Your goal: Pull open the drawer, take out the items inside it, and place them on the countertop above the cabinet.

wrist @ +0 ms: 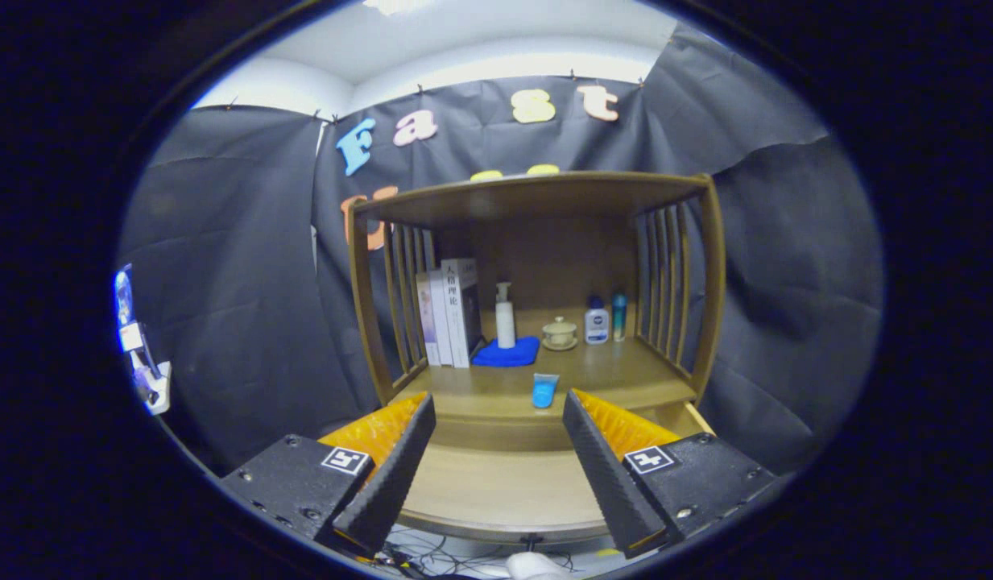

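Drawer (496, 491) pulled out under the tabletop (609, 379), its side walls hidden behind the spread fingers (383, 475) of the gripper (496, 475), front edge cut off below. Labels on the two small bottles (597, 321) at the back right corner too small to tell. Clutter (142, 362) far left blurred, unidentifiable.

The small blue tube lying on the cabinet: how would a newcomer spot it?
Start at the wooden cabinet with slatted sides. On its countertop, ahead of the open gripper, lies the small blue tube, flat near the front edge, while the bottles behind stand upright.
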`<state>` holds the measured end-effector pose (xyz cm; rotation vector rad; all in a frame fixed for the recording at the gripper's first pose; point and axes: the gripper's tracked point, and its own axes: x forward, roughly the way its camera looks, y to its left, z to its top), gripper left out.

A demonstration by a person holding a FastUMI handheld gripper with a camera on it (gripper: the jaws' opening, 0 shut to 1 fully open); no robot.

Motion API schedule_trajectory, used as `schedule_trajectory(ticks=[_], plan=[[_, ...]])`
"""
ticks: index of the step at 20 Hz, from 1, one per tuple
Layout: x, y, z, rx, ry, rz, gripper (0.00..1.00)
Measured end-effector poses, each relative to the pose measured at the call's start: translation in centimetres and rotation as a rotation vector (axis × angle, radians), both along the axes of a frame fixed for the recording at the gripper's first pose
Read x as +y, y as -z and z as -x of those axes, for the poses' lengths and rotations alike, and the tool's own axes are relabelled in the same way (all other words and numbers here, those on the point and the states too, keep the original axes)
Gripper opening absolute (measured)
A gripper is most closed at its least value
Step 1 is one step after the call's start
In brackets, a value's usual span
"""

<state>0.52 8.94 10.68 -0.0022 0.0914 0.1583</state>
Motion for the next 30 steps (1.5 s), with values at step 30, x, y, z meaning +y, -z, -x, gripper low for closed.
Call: schedule_trajectory(ticks=[30], plan=[[-4.7, 22.8, 1.2, 0.117, 0.187, 0.082, 1.0]])
